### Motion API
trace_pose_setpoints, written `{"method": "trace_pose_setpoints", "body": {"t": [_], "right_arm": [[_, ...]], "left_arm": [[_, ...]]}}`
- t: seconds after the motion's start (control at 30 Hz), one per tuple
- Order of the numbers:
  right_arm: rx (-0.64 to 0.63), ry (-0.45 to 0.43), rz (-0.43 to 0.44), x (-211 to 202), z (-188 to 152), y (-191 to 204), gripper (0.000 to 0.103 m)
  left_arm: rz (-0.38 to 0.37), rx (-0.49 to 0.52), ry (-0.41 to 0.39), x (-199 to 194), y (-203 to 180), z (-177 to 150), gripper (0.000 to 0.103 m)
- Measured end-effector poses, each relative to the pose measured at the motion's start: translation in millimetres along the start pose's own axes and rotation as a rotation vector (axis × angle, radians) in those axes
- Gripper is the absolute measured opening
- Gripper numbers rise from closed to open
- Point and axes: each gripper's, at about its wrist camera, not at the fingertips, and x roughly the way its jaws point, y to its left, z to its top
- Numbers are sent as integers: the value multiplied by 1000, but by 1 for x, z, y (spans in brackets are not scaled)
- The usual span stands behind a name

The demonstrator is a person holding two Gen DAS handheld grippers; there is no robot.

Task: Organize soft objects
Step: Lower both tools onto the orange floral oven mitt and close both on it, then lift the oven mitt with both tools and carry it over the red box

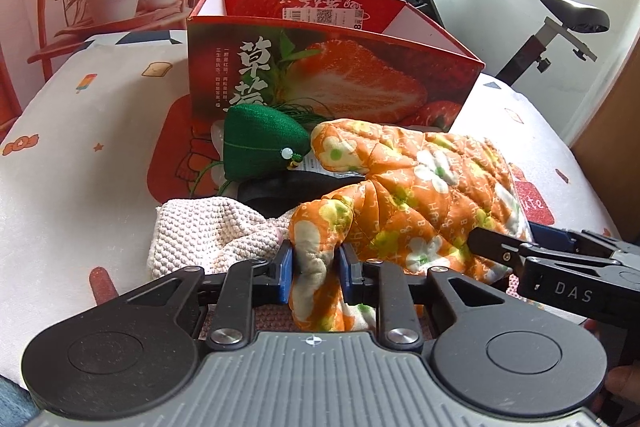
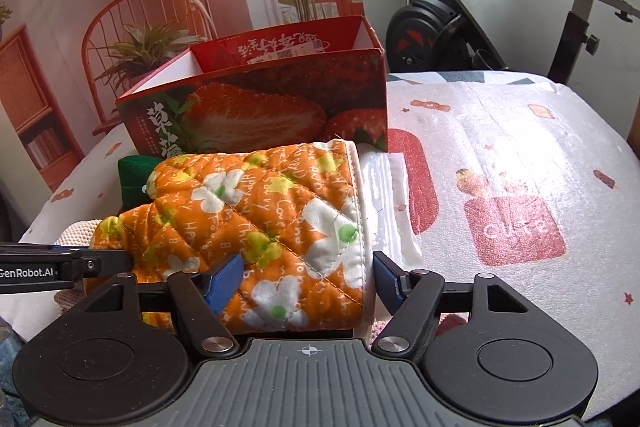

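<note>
A: What's the orange floral oven mitt like?
B: Quilted, white-cuffed, lying before the strawberry box. Left gripper pinches its thumb; right gripper spans the cuff end, jaws wide, both pads touching.
A: Nearby?
B: Knit cloth, green pouch, on the patterned table cover; exercise bike behind.

Printed white table cover; beyond the fingers, strawberry box standing on it, beige knit cloth lying left.
</note>
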Motion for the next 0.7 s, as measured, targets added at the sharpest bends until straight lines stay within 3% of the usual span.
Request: {"method": "trace_pose_setpoints", "body": {"t": [0.17,0.23,0.37,0.43,0.57,0.7], "right_arm": [[-16,-22,-15,-4,0,2,50],[-14,-41,-14,-8,2,-1,35],[9,-81,45,-20,9,-6,22],[-6,-93,55,-24,12,-3,6],[-16,-110,103,-29,15,2,6],[-21,-86,103,-24,14,7,7]], "left_arm": [[-1,-11,-5,-1,-1,-1,25],[1,-7,-21,-5,0,-1,21],[-12,14,-81,-20,-1,2,17],[-4,30,-114,-27,-3,3,16],[33,49,-160,-33,-6,4,16],[37,39,-123,-26,-6,4,16]]}}
